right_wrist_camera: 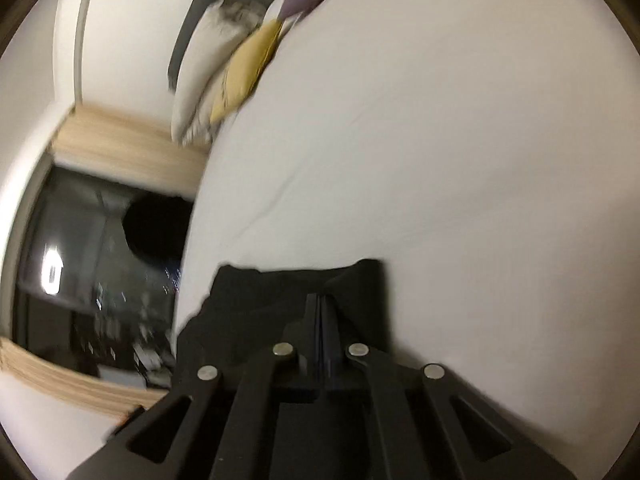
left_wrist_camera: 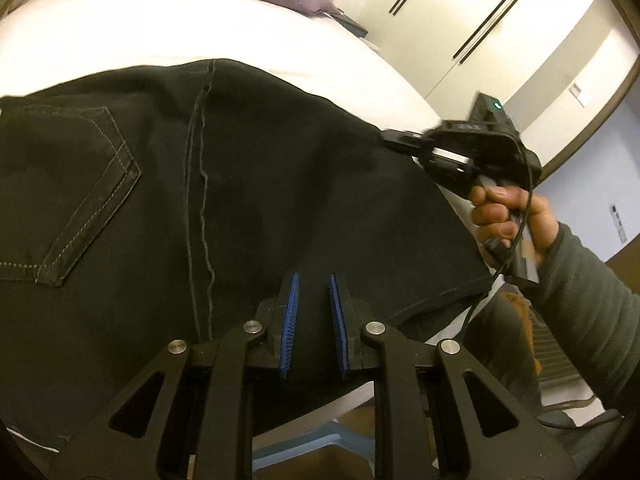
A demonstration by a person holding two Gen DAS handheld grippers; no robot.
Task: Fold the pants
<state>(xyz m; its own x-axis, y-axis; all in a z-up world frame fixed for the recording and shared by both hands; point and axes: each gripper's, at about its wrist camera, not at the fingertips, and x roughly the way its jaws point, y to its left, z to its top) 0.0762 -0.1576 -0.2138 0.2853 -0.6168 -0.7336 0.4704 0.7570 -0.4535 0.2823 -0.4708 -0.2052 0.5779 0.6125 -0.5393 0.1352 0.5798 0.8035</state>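
My right tongs are clamped on a bunched edge of the black pants, which lie spread on the white bed. My left tongs hover just above the cloth with blue pads apart — gripping nothing. The seam runs away from me, pocket to its left; I see no containers.

Left wrist view looks close along its claw over black denim pants toward the right claw; right wrist view sits close, tilted, sharing the white-sheeted bed and pillows.
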